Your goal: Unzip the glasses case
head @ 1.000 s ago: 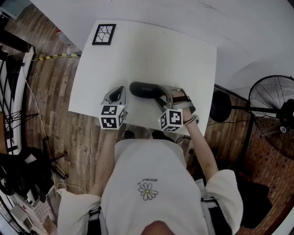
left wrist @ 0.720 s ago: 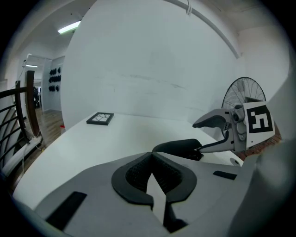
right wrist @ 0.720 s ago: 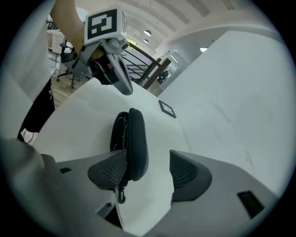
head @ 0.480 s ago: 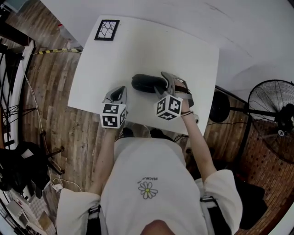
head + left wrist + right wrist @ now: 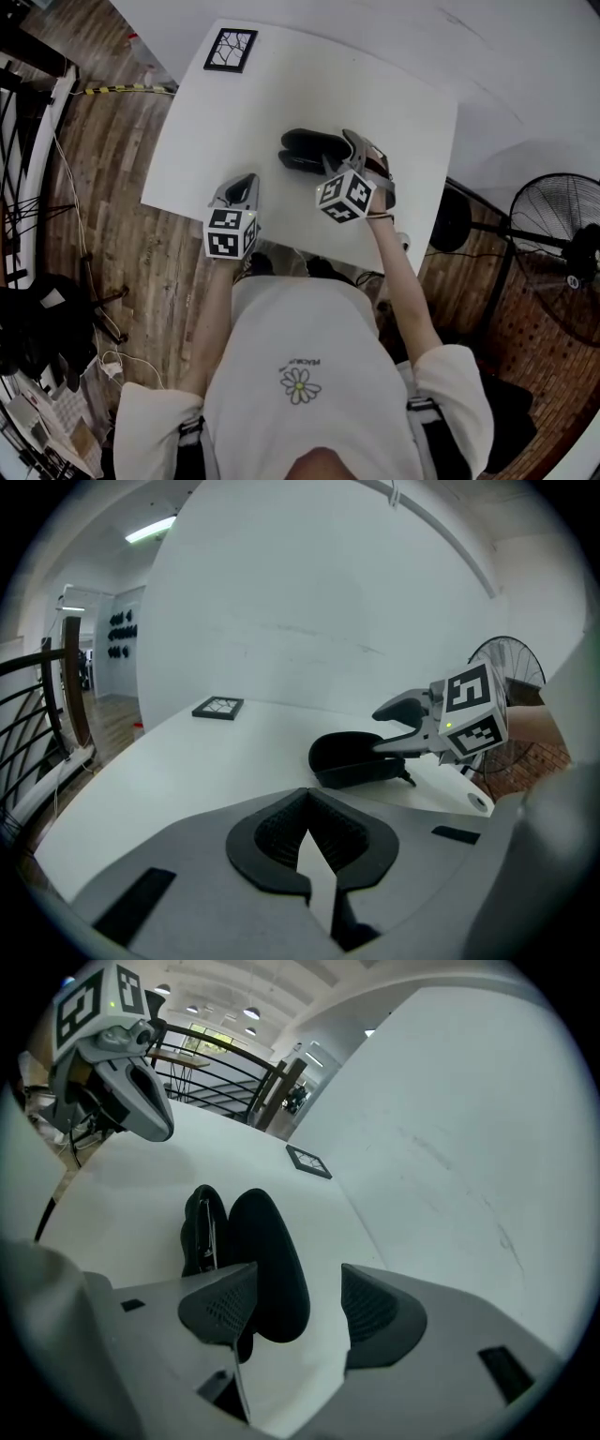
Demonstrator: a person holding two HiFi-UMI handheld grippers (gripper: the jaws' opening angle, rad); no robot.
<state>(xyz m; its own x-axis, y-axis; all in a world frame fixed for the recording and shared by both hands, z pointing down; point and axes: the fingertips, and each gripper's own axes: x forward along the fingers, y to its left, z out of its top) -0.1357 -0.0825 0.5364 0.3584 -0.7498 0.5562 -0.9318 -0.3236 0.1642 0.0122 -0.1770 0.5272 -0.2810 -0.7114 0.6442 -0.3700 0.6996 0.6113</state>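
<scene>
Black glasses case (image 5: 309, 150) — white table (image 5: 281, 94), brown wooden floor (image 5: 112, 187)

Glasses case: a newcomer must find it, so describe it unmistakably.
On the white table, look by the right tool for the glasses case. It is the only dark, rounded clamshell, partly open, unlike the flat framed card at the far corner.

White table (image 5: 281, 84) on a wooden plank floor (image 5: 103, 216), beside a white wall (image 5: 525, 66). A standing fan (image 5: 548, 230) is nearby. Black railing (image 5: 220, 1068) and ceiling lights (image 5: 251, 1013) lie beyond.
</scene>
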